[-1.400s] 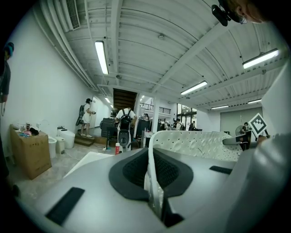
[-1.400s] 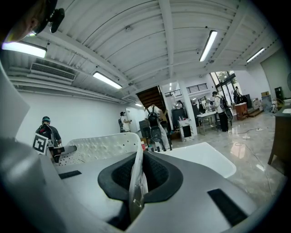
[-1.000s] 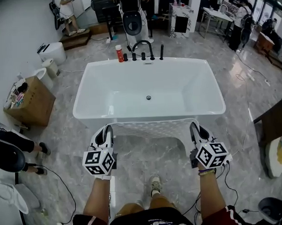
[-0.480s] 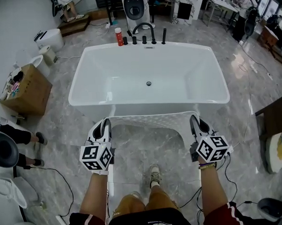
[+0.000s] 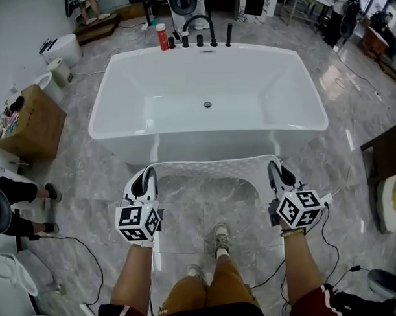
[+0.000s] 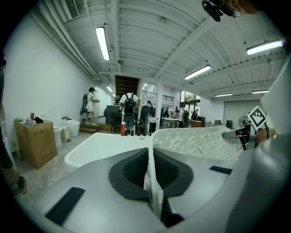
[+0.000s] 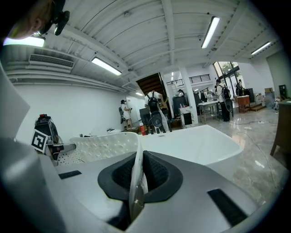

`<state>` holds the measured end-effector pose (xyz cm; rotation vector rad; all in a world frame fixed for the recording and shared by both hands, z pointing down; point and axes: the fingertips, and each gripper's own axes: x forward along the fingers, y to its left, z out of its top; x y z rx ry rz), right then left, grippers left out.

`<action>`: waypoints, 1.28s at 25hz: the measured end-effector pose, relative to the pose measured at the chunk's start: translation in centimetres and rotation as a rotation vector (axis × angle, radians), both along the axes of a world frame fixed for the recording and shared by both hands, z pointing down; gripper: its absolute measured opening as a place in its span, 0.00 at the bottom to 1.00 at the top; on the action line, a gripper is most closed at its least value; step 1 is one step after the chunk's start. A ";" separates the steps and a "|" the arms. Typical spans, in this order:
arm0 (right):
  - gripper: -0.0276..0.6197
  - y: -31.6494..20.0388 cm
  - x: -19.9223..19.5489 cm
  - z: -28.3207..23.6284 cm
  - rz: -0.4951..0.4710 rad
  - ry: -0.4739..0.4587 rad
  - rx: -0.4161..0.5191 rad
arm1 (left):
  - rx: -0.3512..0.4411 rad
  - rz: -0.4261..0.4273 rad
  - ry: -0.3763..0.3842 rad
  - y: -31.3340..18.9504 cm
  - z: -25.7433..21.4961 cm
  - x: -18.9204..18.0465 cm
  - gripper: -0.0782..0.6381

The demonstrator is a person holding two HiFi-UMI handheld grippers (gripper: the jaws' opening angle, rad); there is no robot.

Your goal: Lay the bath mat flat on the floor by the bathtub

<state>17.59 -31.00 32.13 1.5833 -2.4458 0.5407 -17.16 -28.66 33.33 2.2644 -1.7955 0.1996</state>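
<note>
**Below the tub's near wall: mat gripped, not yet laid**

At frame centre in the head view, you hold the bath mat stretched between both tongs. It sits just in front of the bathtub and, as far as I can tell, clear of the floor.

- Left tongs: clamped on the mat's left edge. The left gripper view shows the white sheet running straight through the pads.
- Right tongs: pinched on the right edge in the same way.
- Mat: white and dimpled, bowed away from you between the two grips.

Progress (judgement): pick-up and alignment with the tub look done. Lowering, spreading flat and release remain.

Surroundings:
- Your shoe, lower centre, is near the likely landing patch, so you may need to step back.
- A black cable trails at lower left.
- The cardboard box at left is well apart.
- The red bottle and tap, top centre, are out of the way.
</note>
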 end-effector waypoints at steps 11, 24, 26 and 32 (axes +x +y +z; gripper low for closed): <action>0.09 1.9 -0.3 9.5 0.033 0.058 -0.013 | -0.023 0.051 0.008 1.1 9.0 -0.3 0.14; 0.09 0.4 -0.3 21.8 0.017 0.070 -0.002 | -0.015 0.076 0.019 -0.9 21.6 -0.3 0.14; 0.09 -0.4 -0.3 24.0 0.009 0.072 0.006 | -0.011 0.080 0.009 -1.4 24.0 -0.3 0.14; 0.09 -1.8 0.4 31.1 0.002 0.094 0.048 | 0.035 0.090 0.011 -3.3 31.3 0.4 0.14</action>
